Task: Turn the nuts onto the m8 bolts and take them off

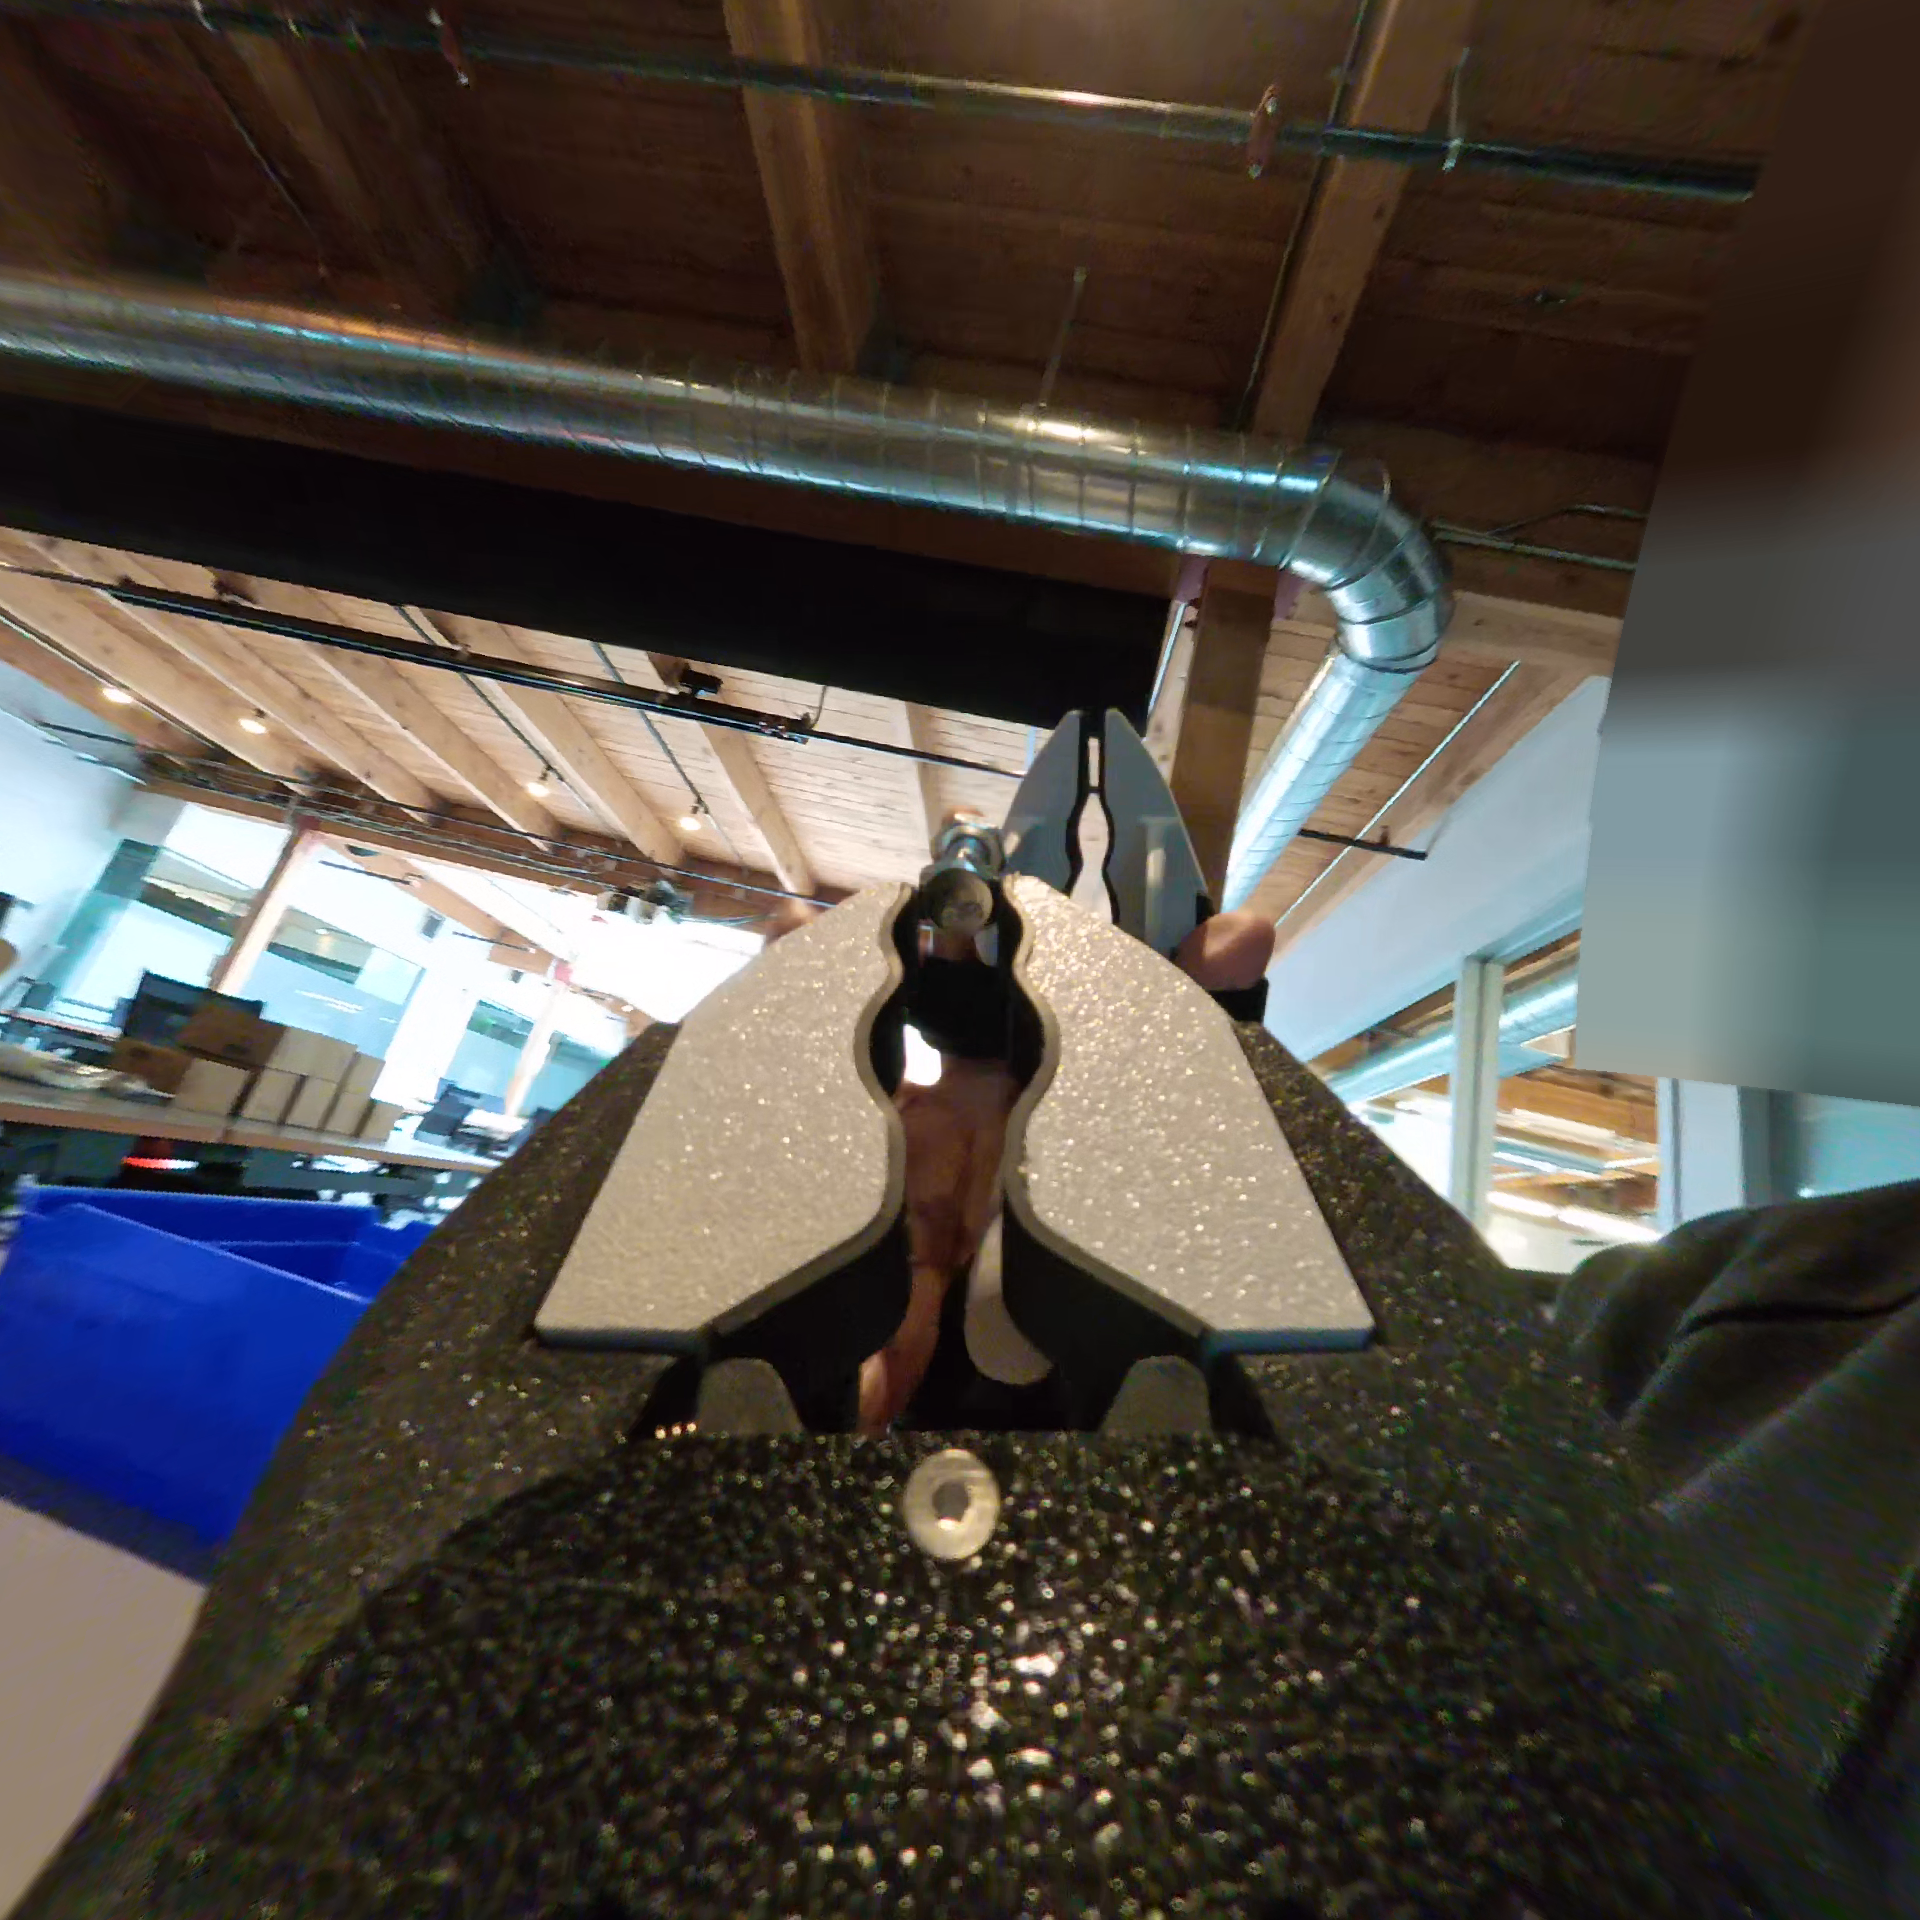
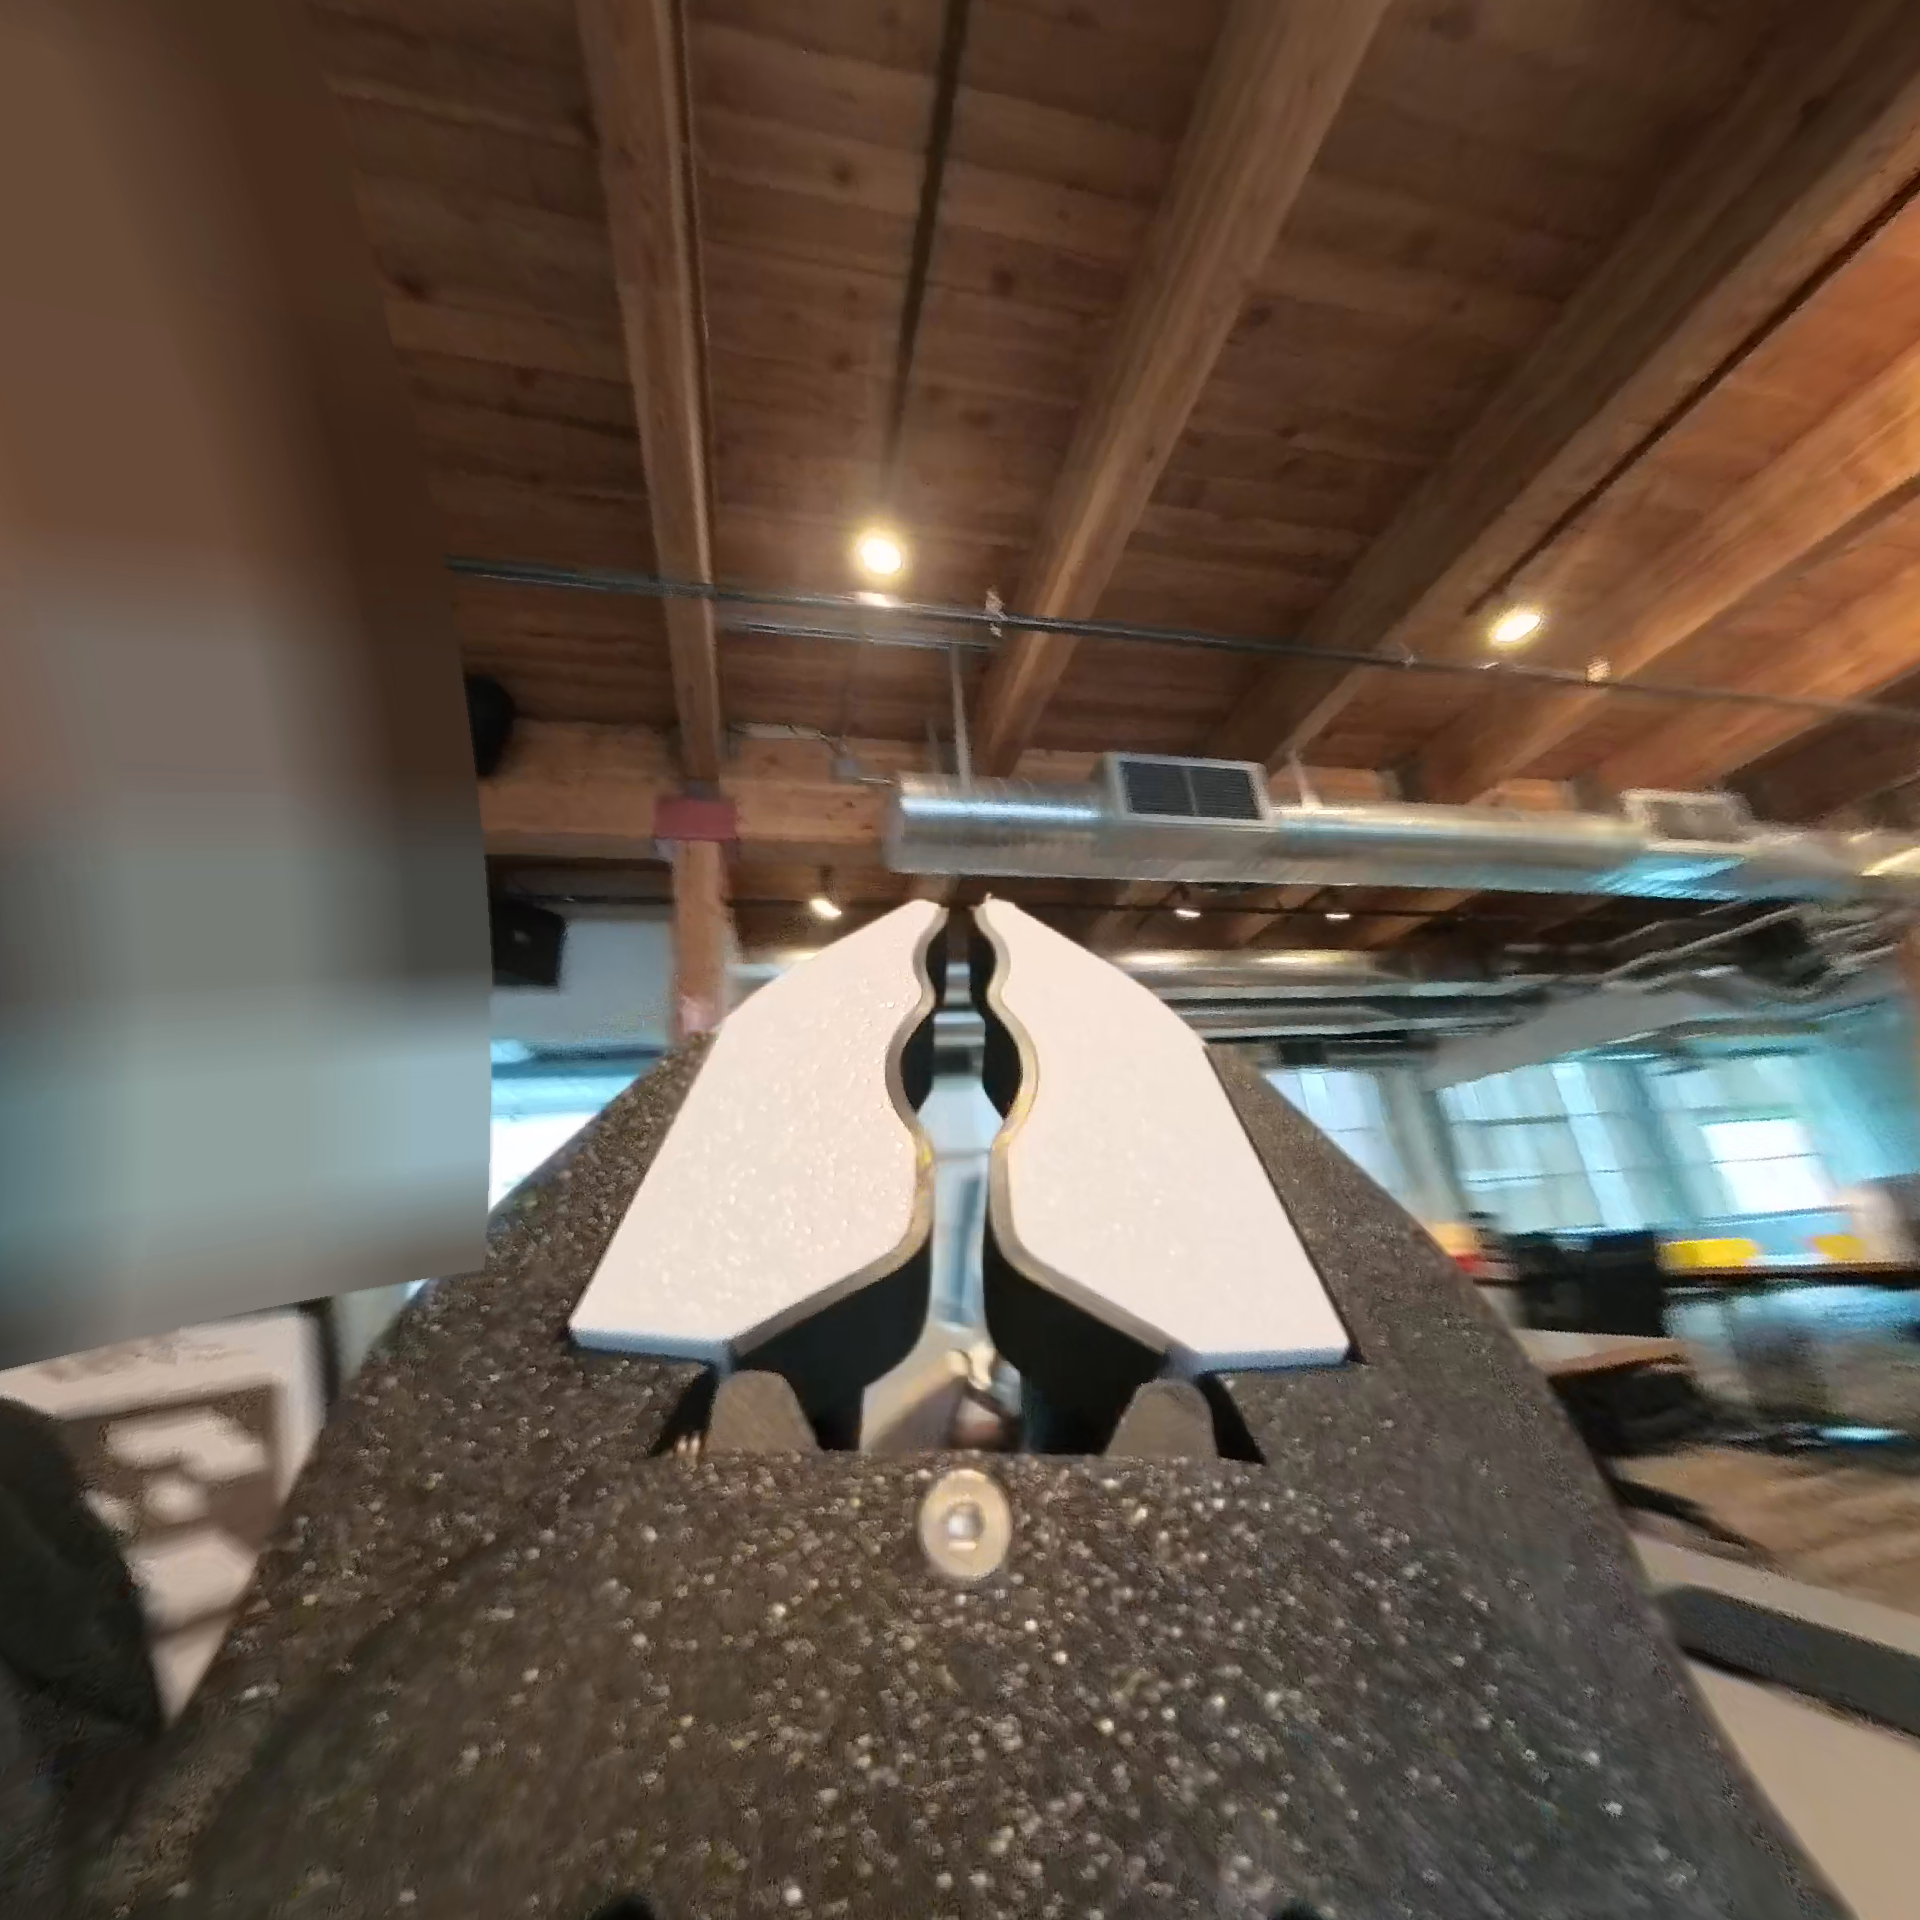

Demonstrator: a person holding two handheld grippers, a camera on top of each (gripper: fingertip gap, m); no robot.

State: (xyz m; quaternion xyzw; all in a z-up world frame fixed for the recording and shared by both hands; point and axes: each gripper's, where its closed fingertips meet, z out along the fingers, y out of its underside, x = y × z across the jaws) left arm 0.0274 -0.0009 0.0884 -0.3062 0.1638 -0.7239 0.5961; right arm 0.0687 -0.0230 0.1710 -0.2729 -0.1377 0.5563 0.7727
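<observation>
No text, number or brand can be read in either view. The white finger plates of my left gripper (image 1: 958, 896) and my right gripper (image 2: 961, 914) show plain surfaces only. In the right wrist view, a black-and-white patterned tag (image 2: 177, 1455) at 8 o'clock and a yellow sign (image 2: 1704, 1252) at 4 o'clock are too blurred to resolve.

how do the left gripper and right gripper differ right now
The left gripper is clamped on a bolt at its tips; the right gripper looks nearly closed with nothing visible between its tips. The left view is sharp, the right motion-blurred. Both point up at the wooden ceiling.
</observation>
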